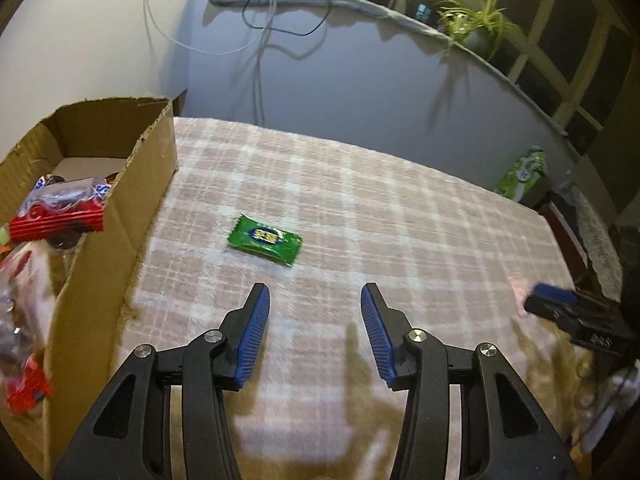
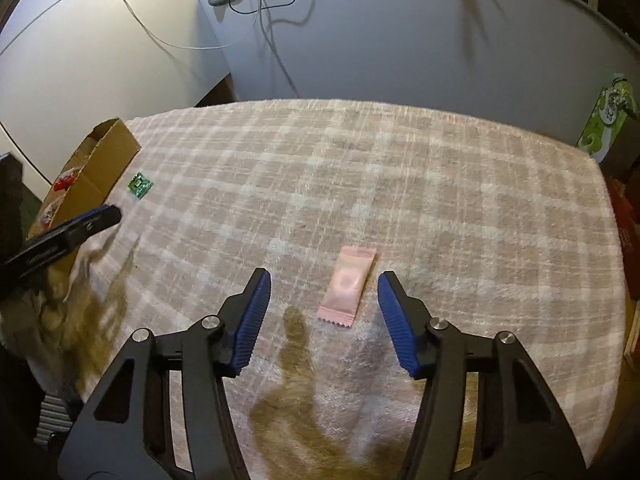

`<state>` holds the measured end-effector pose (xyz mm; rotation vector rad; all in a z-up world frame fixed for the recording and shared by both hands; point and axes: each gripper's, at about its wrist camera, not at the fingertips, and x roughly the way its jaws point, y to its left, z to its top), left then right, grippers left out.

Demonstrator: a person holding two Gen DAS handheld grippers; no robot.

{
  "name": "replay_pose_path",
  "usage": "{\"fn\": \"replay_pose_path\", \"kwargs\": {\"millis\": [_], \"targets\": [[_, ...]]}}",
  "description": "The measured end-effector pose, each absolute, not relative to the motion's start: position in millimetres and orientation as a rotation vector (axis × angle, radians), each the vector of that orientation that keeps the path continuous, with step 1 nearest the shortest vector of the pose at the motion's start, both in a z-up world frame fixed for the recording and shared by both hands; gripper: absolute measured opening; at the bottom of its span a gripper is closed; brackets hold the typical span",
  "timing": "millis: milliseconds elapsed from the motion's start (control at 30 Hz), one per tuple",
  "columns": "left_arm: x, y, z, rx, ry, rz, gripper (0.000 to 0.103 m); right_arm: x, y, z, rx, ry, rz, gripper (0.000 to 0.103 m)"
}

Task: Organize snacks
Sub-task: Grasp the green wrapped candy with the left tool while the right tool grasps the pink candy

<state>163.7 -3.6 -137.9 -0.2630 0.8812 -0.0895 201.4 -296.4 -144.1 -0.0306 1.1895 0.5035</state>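
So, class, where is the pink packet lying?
In the right wrist view the pink packet lies on the checked cloth, between the right gripper's open fingers, nearer the right-hand one.

The cardboard box (image 1: 120,216) is cut off by the left edge of the left wrist view, and the wrappers (image 1: 56,216) inside are blurred beyond reading. The print on the green candy packet (image 1: 264,239) cannot be made out. The right gripper (image 1: 560,312) is smeared and partly cropped at that view's right edge.

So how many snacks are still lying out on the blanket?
2. A green packet lies near the cardboard box, and a pink packet lies between the right gripper's open fingers. More could sit outside these views.
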Motion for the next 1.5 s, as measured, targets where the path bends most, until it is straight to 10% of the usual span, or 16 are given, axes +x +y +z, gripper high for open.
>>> {"fn": "replay_pose_path", "kwargs": {"millis": [633,1133,1500], "targets": [[216.0,-10.0,-151.3,-0.160,0.893,-0.011,0.057,203.6,-292.9,-156.5,-0.103,1.150,0.517,0.040],[219.0,-29.3,-153.7,-0.019,0.881,-0.039,0.023,201.5,-279.9,-158.1,-0.275,1.123,0.472,0.026],[216.0,-27.1,-151.3,-0.035,0.870,-0.062,0.023,200.8,-276.8,-154.6,-0.284,1.123,0.503,0.020]]}}
